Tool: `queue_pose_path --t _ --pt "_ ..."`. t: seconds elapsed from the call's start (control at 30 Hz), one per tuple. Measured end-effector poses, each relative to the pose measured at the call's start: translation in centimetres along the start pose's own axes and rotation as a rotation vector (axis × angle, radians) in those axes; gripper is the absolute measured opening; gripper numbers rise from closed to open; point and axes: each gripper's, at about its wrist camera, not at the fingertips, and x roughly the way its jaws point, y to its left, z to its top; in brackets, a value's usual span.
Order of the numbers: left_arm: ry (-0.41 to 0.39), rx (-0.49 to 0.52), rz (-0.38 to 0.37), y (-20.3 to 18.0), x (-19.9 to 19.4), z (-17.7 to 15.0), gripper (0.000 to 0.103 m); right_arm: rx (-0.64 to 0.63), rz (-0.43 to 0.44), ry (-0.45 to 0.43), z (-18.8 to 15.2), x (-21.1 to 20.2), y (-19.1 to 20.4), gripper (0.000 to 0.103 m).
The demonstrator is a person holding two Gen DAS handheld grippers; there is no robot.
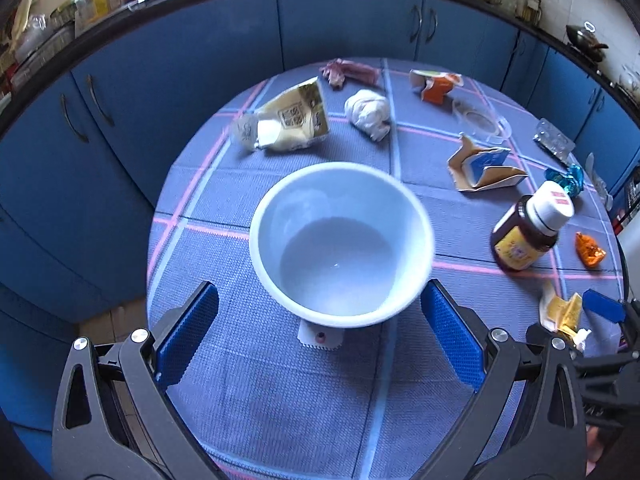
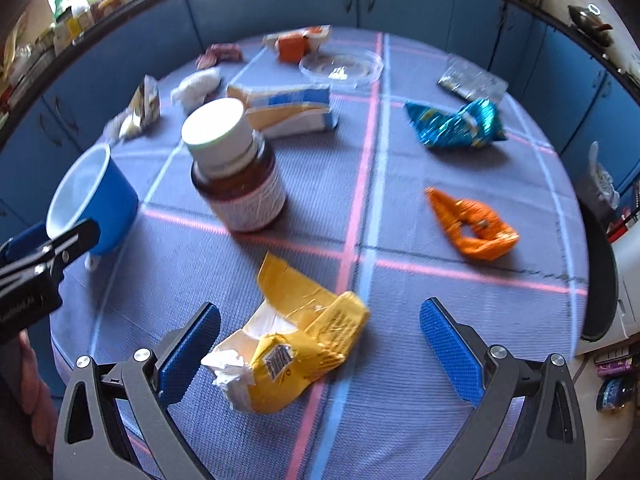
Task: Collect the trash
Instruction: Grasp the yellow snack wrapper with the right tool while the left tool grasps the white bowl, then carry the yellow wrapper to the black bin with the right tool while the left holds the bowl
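Yellow wrapper [image 2: 296,344] crumpled, torn white inside, between open right hand-held gripper [image 2: 320,344] fingers.

My right gripper [image 2: 320,344] stands wide open around the yellow wrapper [image 2: 296,352], with bare cloth on either side. Ahead, the brown bottle [image 2: 236,172] stands upright, blocking the left; the orange wrapper [image 2: 472,226] lies right. Between them runs open tablecloth [image 2: 360,208].
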Motion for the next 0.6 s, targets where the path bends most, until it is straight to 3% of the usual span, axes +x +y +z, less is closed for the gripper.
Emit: queue_pose_path --t 0.27,0.3,0.37,0.4,0.43,0.47,0.6 --pt "0.003 0.003 0.020 -0.4 1.7 1.6 0.100 -0.062 -0.022 -0.019 0.2 0.3 1.1 0.096" --pt "0.006 0.002 0.019 -0.4 1.9 1.8 0.100 -0.061 -0.020 -0.023 0.3 0.3 1.0 0.092" --pt "0.008 -0.007 0.025 -0.4 2.3 2.1 0.098 -0.056 -0.017 -0.058 0.4 -0.1 0.7 0.070" --pt "0.009 -0.009 0.020 -0.3 2.5 2.1 0.093 -0.062 -0.013 -0.068 0.7 -0.3 0.7 0.053" --pt "0.012 -0.010 0.012 -0.4 2.6 2.1 0.083 -0.069 -0.011 -0.075 0.8 -0.5 0.7 0.046" --pt "0.019 -0.010 0.008 -0.4 2.8 2.1 0.077 -0.076 -0.008 -0.077 0.9 -0.5 0.7 0.044" --pt "0.016 -0.010 0.006 -0.8 2.7 2.1 0.076 -0.090 -0.004 -0.106 1.0 -1.0 0.8 0.035"
